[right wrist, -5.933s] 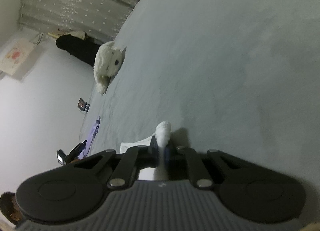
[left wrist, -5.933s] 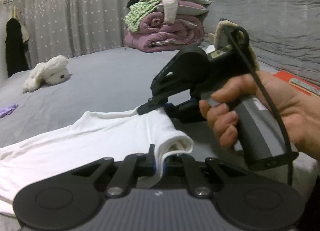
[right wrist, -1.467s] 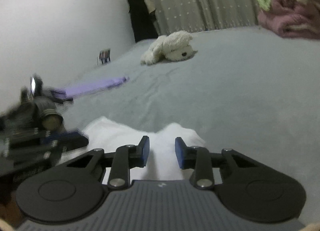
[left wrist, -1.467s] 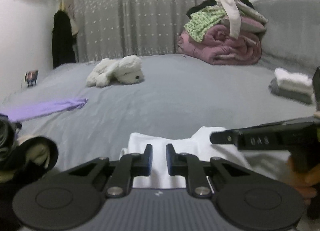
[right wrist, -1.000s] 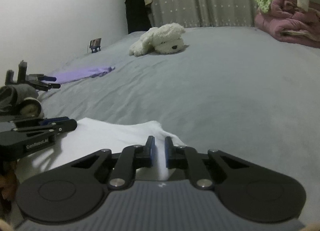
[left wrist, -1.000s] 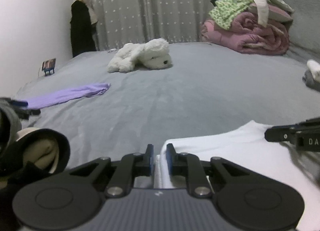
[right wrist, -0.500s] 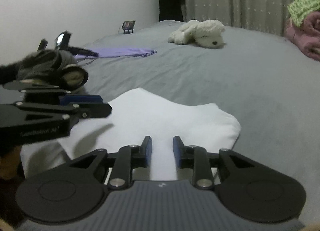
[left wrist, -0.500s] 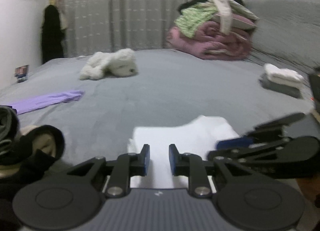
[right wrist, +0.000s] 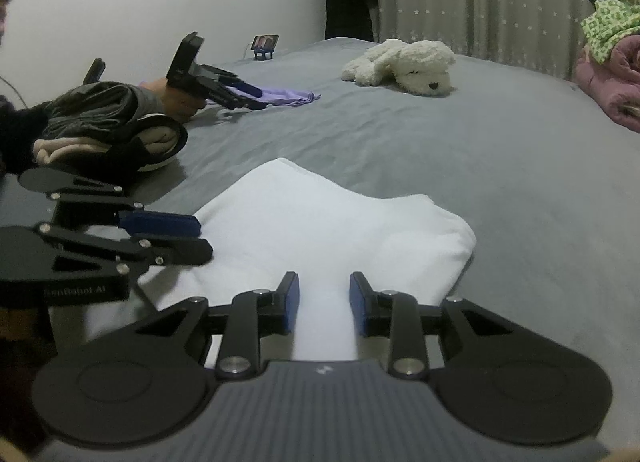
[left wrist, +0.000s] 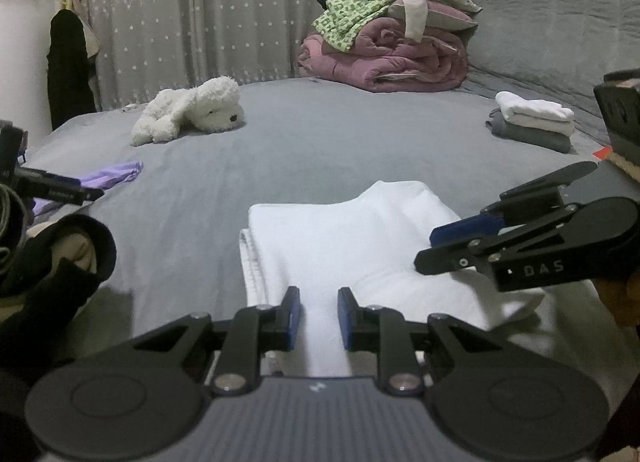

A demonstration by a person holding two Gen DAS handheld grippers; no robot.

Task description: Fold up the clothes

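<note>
Folded white cotton garment (left wrist: 352, 234) lies flat on the grey bed (left wrist: 320, 142), lower centre of both wrist views, w/ stacked layer edges showing along its left side in the left wrist view. Left gripper (left wrist: 318, 314) sits at the bottom centre of its own frame, jaws parted w/ a clear gap, blue pads either side of white cloth but gripping nothing. It also shows at the left edge of the right wrist view (right wrist: 192, 236), turned sideways, jaws apart, tips over the garment's left border. Right gripper (right wrist: 324, 308) at the bottom centre of its frame, jaws likewise open, nothing held, white fabric visible btwn the pads. In the left wrist view it enters from the right edge (left wrist: 448, 246), jaws apart, over the garment's right side.

White plush toy dog (left wrist: 188, 114) lies upper left of centre in the left wrist view, well apart from the garment. Purple cloth (left wrist: 112, 176) at mid left. Pink rolled quilt w/ loose clothes piled on top (left wrist: 392, 50) at upper centre-right. Small stack of folded white & grey items (left wrist: 532, 120) at right, by the grey headboard (left wrist: 560, 22). Star-dotted grey curtain (left wrist: 200, 14) across the top.
</note>
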